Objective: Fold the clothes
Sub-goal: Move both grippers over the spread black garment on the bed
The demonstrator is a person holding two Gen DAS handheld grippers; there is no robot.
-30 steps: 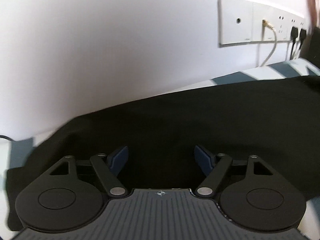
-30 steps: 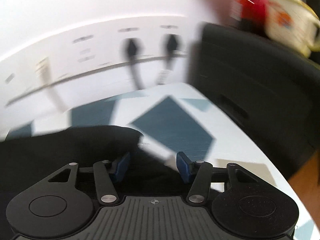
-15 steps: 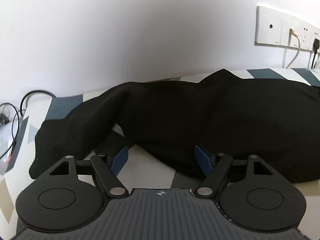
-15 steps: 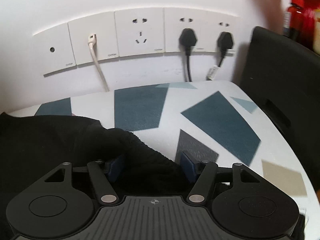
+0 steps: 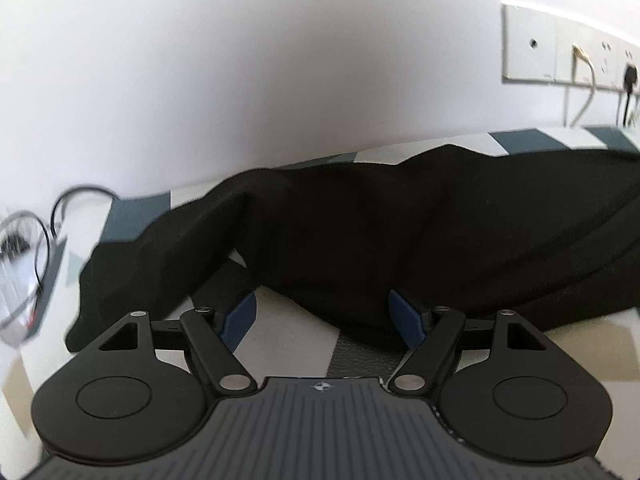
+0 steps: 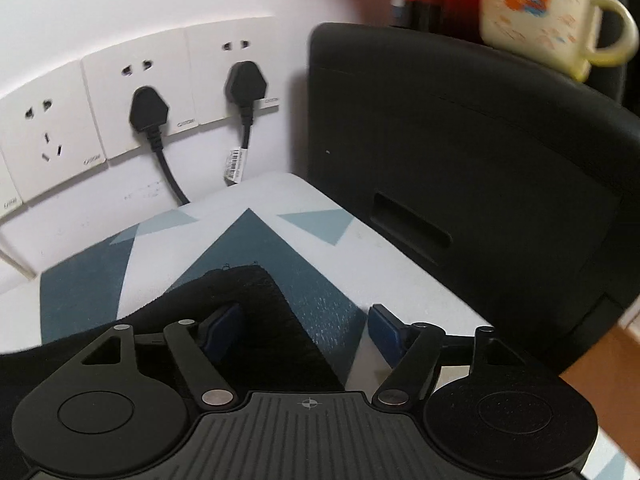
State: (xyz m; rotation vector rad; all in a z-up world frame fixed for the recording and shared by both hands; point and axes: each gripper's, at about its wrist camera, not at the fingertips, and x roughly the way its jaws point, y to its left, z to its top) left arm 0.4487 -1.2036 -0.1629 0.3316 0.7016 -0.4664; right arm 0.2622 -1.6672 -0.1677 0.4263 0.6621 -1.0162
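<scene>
Left gripper (image 5: 324, 316) tilts downward toward 12 o'clock, jaws wide apart — nothing pressed between its blue pads (image 5: 239, 316). Right gripper (image 6: 306, 332) tilts down likewise, jaws opening — pads clear of the cloth between them.

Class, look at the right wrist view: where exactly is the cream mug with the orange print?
The cream mug sits in the top right corner of the right wrist view, on top of the black box that stands at the patterned table's right edge.
</scene>
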